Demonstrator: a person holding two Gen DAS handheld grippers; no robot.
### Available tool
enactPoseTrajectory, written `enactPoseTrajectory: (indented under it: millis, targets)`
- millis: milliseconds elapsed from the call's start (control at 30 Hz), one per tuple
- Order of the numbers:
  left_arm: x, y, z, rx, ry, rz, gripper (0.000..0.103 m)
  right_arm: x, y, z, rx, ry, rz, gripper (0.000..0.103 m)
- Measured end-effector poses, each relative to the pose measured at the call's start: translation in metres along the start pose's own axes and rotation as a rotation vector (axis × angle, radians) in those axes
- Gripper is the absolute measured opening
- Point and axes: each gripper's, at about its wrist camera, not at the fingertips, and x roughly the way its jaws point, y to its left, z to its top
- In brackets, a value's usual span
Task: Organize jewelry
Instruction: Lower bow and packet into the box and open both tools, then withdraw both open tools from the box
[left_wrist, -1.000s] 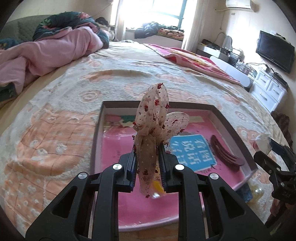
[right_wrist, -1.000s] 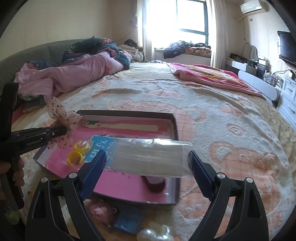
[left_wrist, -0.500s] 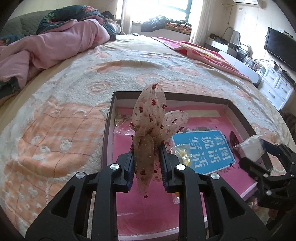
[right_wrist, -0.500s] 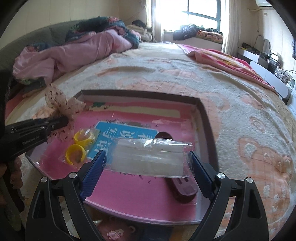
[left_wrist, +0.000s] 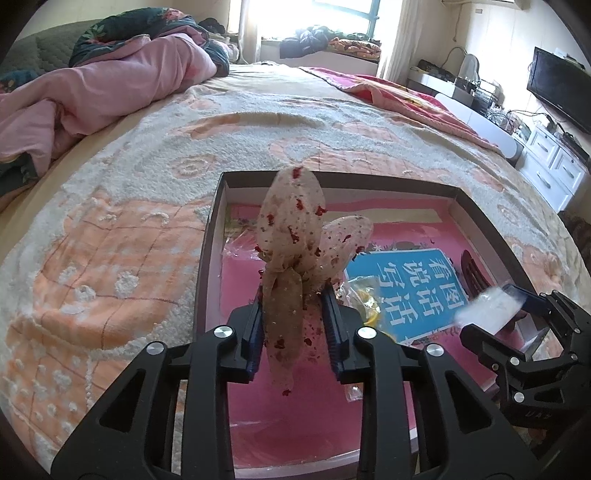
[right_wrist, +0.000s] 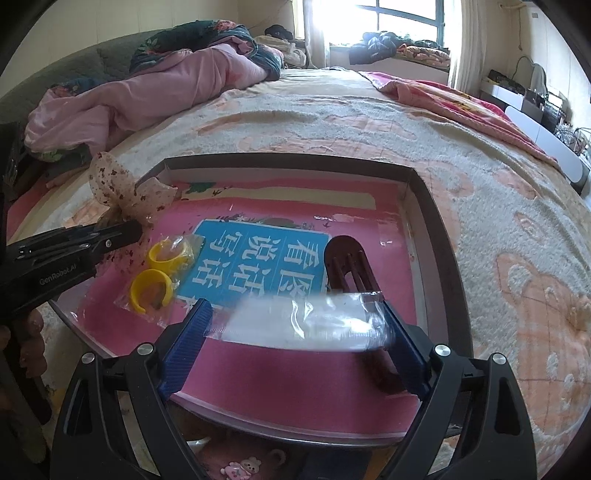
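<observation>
Bed (right_wrist: 480, 155) (patterned blanket) carries tray (right_wrist: 430, 206), pink quilt (right_wrist: 147, 96).

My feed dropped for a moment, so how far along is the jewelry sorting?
Done: the yellow rings in their bag and a dark hair comb lie in the pink tray. In hand: the left gripper holds a spotted mesh bow and the right gripper a clear packet, both above the tray. Left: a pink bear clip lies outside the near rim.
</observation>
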Motion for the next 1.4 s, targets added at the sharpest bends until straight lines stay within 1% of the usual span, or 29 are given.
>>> enactPoseTrajectory:
  millis: [133,233,300,333,400,467,533,667,700,767,833,900,1067,1233,1400]
  targets:
    - [0.000,-0.001,-0.001,0.001,0.004,-0.003,0.026,-0.003,-0.002,-0.001,0.015,-0.015,0.003,0.090]
    - [-0.002,-0.002,-0.002,0.002,0.002,-0.005,0.033,-0.009,-0.004,-0.003,0.030,-0.037,0.010,0.091]
    - [-0.005,-0.004,-0.002,0.005,-0.003,-0.004,0.040,-0.014,-0.006,-0.004,0.042,-0.052,0.012,0.092]
    - [-0.007,-0.005,-0.003,0.014,-0.011,0.005,0.041,-0.017,-0.006,-0.004,0.045,-0.060,0.012,0.093]
    - [-0.011,-0.008,-0.002,0.024,-0.025,0.013,0.048,-0.023,-0.007,-0.005,0.054,-0.084,0.006,0.094]
    - [-0.016,-0.008,-0.001,0.019,-0.038,0.007,0.053,-0.030,-0.008,-0.006,0.060,-0.109,0.002,0.094]
    - [-0.023,-0.010,-0.001,0.026,-0.061,0.023,0.057,-0.037,-0.010,-0.007,0.066,-0.134,-0.005,0.095]
    - [-0.037,-0.011,0.001,0.015,-0.098,0.017,0.071,-0.055,-0.016,-0.007,0.077,-0.195,-0.019,0.095]
    - [-0.040,-0.011,0.001,0.011,-0.103,0.012,0.081,-0.060,-0.018,-0.007,0.079,-0.212,-0.022,0.095]
    - [-0.047,-0.011,0.000,0.001,-0.123,0.008,0.088,-0.069,-0.021,-0.008,0.084,-0.241,-0.032,0.096]
    - [-0.055,-0.012,0.000,-0.003,-0.138,-0.008,0.088,-0.077,-0.024,-0.009,0.087,-0.262,-0.041,0.096]
    - [-0.062,-0.013,-0.001,-0.002,-0.152,-0.014,0.091,-0.086,-0.026,-0.010,0.088,-0.285,-0.053,0.096]
    - [-0.080,-0.019,-0.006,0.011,-0.204,-0.004,0.091,-0.103,-0.029,-0.014,0.082,-0.318,-0.069,0.096]
    - [-0.099,-0.021,-0.010,0.003,-0.249,-0.012,0.092,-0.120,-0.029,-0.020,0.073,-0.342,-0.077,0.096]
    - [-0.112,-0.024,-0.015,0.018,-0.284,-0.009,0.092,-0.131,-0.028,-0.026,0.065,-0.358,-0.076,0.096]
